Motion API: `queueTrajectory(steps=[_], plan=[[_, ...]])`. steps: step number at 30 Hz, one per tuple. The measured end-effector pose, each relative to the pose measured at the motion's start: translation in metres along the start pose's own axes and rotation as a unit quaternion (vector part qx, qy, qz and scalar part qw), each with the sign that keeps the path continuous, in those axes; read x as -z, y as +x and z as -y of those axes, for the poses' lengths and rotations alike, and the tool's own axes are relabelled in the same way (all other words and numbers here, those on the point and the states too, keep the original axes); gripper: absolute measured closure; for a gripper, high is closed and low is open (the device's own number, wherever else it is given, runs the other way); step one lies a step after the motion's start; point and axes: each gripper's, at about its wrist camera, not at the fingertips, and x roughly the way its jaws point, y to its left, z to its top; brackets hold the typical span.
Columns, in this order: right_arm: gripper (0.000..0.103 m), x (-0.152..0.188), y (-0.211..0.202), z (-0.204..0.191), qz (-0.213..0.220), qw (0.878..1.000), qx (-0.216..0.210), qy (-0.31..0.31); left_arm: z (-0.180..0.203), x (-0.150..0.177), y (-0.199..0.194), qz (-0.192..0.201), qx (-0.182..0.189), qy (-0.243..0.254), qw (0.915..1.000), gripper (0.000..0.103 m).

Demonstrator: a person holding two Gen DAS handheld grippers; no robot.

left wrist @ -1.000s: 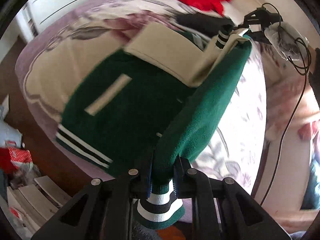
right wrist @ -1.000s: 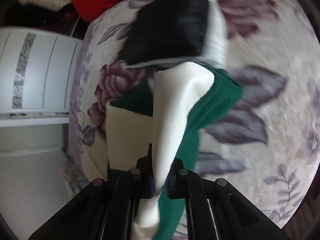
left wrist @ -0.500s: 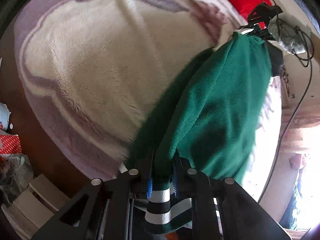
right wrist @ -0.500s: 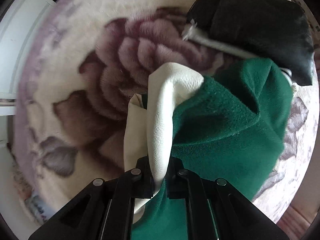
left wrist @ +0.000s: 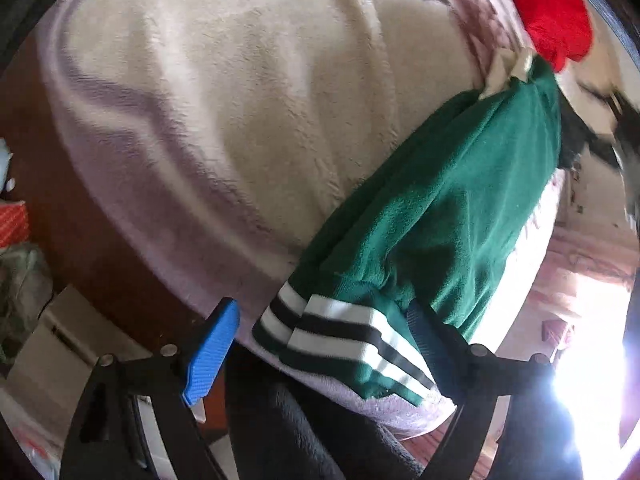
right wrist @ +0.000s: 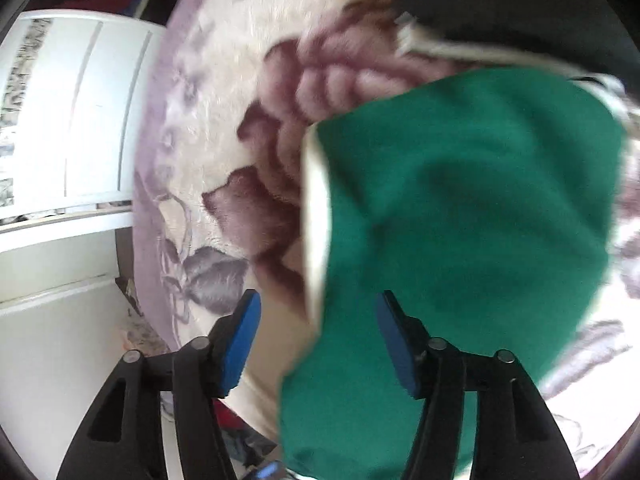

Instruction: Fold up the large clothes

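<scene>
A green jacket (left wrist: pixel 448 208) with cream sleeves and a black-and-white striped hem (left wrist: pixel 344 336) lies folded on the floral blanket (left wrist: pixel 224 92). My left gripper (left wrist: pixel 320 344) is open, its blue pads either side of the striped hem. In the right wrist view the jacket (right wrist: pixel 460 216) lies on the blanket (right wrist: pixel 224 128) with a cream edge (right wrist: pixel 316 216) on its left. My right gripper (right wrist: pixel 316 340) is open, its jaws apart over the jacket's near end.
A black folded garment (right wrist: pixel 500 4) lies just beyond the jacket. A red garment (left wrist: pixel 552 12) sits at the far end of the bed. A white cabinet (right wrist: pixel 60 120) stands left of the bed. Boxes and clutter (left wrist: pixel 20 264) lie on the floor.
Both grippers have opened and let go of the jacket, which has dropped flat onto the blanket. Earlier each held a pinched fold of it.
</scene>
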Motion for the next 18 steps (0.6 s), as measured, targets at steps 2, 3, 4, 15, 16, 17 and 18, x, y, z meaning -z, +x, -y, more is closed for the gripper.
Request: queueTrajectory(steps=[2, 3, 4, 15, 16, 17, 18], plan=[[0.04, 0.017, -0.033, 0.033, 0.029, 0.999, 0.009, 0.01, 0.025, -0.009, -0.015, 0.019, -0.009, 0.017, 0.9996, 0.017], [0.04, 0.022, -0.044, 0.049, 0.042, 0.999, 0.014, 0.017, 0.045, -0.02, -0.019, 0.031, -0.014, 0.031, 0.9989, 0.018], [0.04, 0.029, -0.059, 0.073, 0.061, 0.998, 0.022, 0.028, 0.061, -0.028, -0.024, 0.045, -0.012, 0.05, 0.9976, 0.018], [0.04, -0.005, -0.046, 0.24, 0.147, 0.978, -0.042, 0.142, 0.328, -0.227, 0.065, 0.083, -0.014, 0.258, 0.9626, 0.017], [0.04, -0.014, -0.041, 0.245, 0.153, 0.976, -0.06, 0.146, 0.334, -0.233, 0.072, 0.08, -0.018, 0.265, 0.9607, 0.017], [0.04, -0.031, -0.035, 0.249, 0.164, 0.973, -0.079, 0.143, 0.35, -0.251, 0.085, 0.08, -0.027, 0.273, 0.9582, 0.017], [0.04, -0.04, -0.032, 0.25, 0.171, 0.972, -0.091, 0.136, 0.362, -0.262, 0.097, 0.076, -0.029, 0.279, 0.9567, 0.017]])
